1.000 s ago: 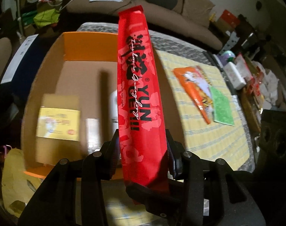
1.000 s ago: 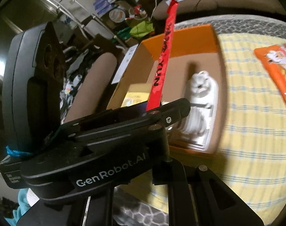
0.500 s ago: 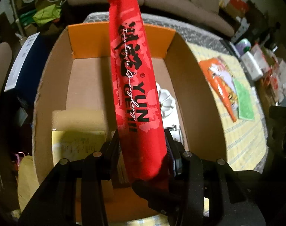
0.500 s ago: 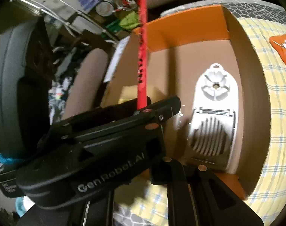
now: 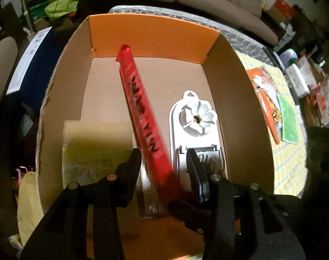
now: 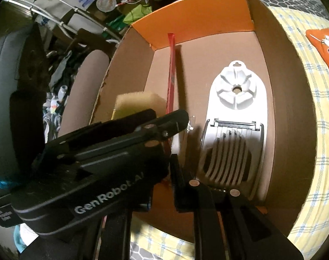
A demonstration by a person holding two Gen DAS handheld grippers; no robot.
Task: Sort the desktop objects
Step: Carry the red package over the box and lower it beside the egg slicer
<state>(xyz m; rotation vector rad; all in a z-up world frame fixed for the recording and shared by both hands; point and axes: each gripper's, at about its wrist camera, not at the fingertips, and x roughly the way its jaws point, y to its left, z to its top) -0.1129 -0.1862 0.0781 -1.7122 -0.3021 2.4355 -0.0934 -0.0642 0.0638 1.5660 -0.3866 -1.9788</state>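
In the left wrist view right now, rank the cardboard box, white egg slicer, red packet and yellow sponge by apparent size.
1. cardboard box
2. white egg slicer
3. Unsure: red packet and yellow sponge look alike in area; the packet is longer but nearer the camera.

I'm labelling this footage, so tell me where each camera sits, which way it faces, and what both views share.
Left wrist: on the left gripper, looking steeply down into the open cardboard box; its black jaws flank a long red snack packet.
Right wrist: on the right gripper, looking down into the box from the side; the left gripper's black body fills the left.
Shared: box, red packet, white plastic slicer, yellow sponge.
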